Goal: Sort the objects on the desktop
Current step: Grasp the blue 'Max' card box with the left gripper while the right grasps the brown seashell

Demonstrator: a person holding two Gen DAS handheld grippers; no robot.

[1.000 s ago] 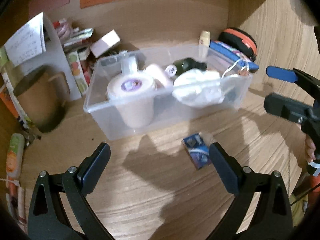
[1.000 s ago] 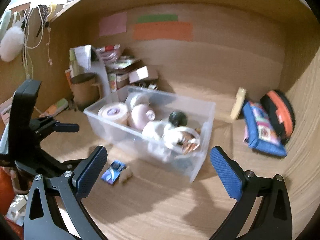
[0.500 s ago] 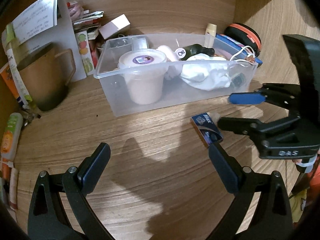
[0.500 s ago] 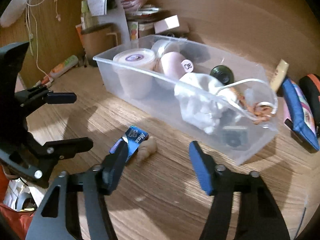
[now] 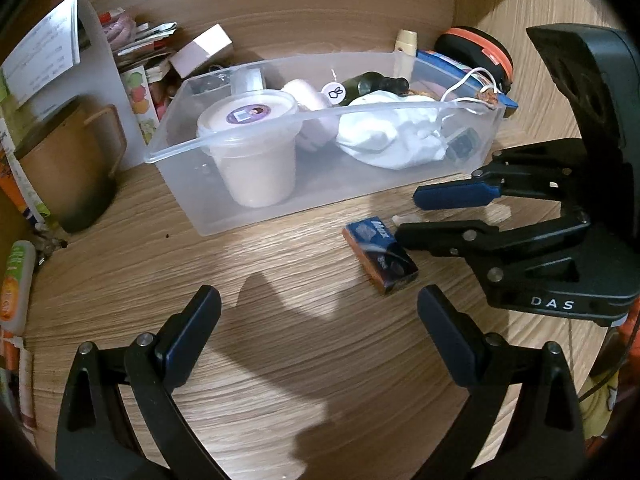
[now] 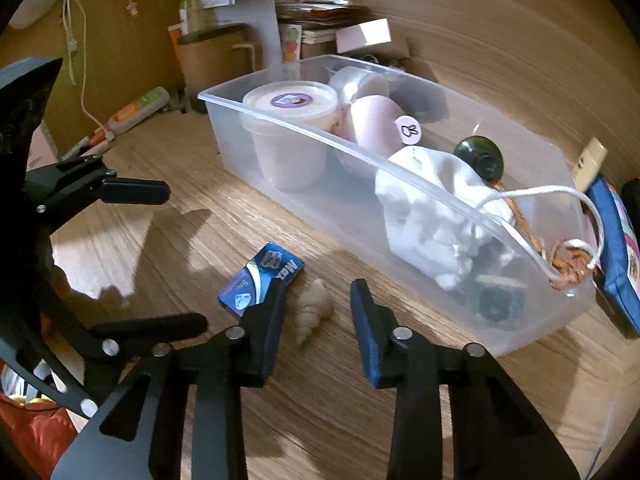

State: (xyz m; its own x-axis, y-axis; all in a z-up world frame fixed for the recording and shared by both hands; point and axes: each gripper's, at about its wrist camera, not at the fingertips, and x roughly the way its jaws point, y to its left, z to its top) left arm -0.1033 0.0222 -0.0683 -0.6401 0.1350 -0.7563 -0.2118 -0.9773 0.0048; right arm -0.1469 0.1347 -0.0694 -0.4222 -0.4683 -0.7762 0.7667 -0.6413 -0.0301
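A small cream shell-shaped piece [image 6: 314, 312] lies on the wooden desk beside a little blue packet [image 6: 262, 278]. My right gripper [image 6: 318, 306] is low over the desk with the shell between its blue pads. Its jaws are closing, and a gap still shows on each side of the shell. In the left wrist view the right gripper [image 5: 416, 216] comes in from the right, the shell [image 5: 400, 219] a pale sliver at its tips, next to the packet [image 5: 380, 254]. My left gripper [image 5: 320, 320] hovers open and holds nothing. Behind stands the clear bin [image 5: 240, 140].
The bin [image 6: 304, 132] holds a pink tub [image 6: 290, 104], white cloth [image 6: 424, 216], a dark green bottle [image 6: 480, 156] and a cord. A brown mug [image 5: 68, 168] and papers stand at the left, a tube [image 5: 16, 280] at the edge, pouches [image 6: 612, 248] at the right.
The right gripper came down and leftward to the shell, and its jaws narrowed from wide open to close around it. The left gripper barely moved.
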